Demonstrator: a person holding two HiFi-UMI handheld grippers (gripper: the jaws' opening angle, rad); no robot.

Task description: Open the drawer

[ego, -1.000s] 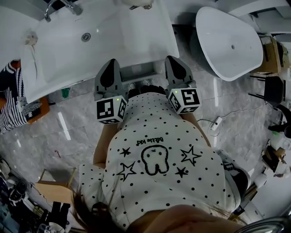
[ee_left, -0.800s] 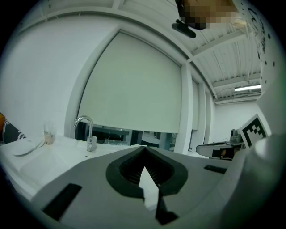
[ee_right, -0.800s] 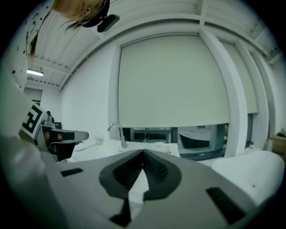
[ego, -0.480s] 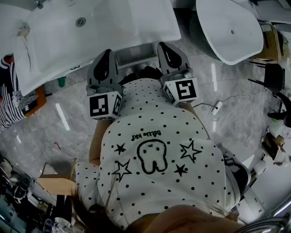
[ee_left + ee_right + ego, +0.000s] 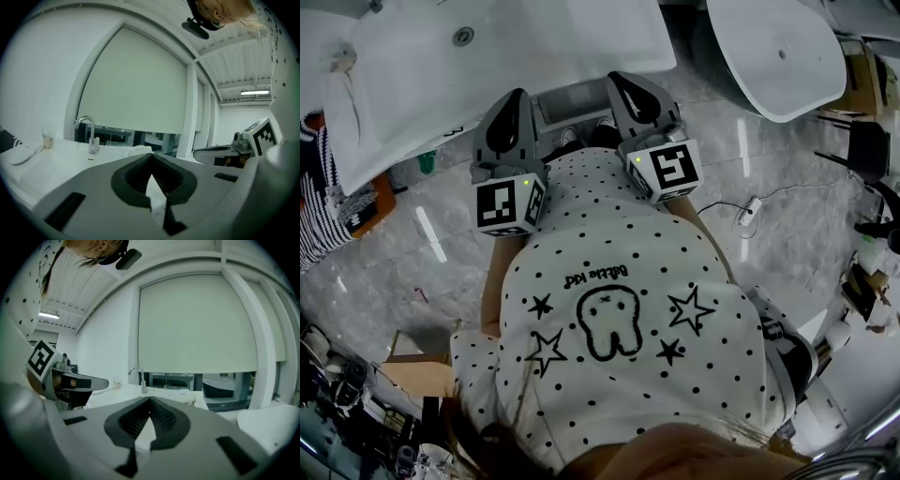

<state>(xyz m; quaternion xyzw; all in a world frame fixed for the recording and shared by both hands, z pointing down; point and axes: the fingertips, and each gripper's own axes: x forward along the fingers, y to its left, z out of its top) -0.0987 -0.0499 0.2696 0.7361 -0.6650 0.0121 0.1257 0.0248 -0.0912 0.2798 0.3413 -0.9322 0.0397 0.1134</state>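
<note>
Task's barely begun, as far as I can judge. Your left gripper [image 5: 151, 157] has its jaws pressed together, tips meeting, nothing btw them. Same for your right gripper [image 5: 150, 400]: tongs closed tip to tip & empty. You hold both up by your chest, above your white dotted shirt [image 5: 619, 281], pointing roughly level. The gripper views look across the long white washbasin top [image 5: 534, 47] to the curved chrome tap [image 5: 89, 136] & a pale window blind [image 5: 140, 84], not down below the top.

The thing you want: a pale grey box-shaped drawer [image 5: 570, 101] shows in the head view under the near rim of the basin top, btw the two grippers & lower than them. Can't tell if it's out a little or fully in, nor what there is to grab on it. Neither gripper touches it.

Done so far: nothing to count, only that you're in front of it. Left to do: bring one gripper down to the drawer front, spread its jaws, take hold & draw it toward you. Mind the white oval bathtub [image 5: 773, 56] near on your right.
</note>
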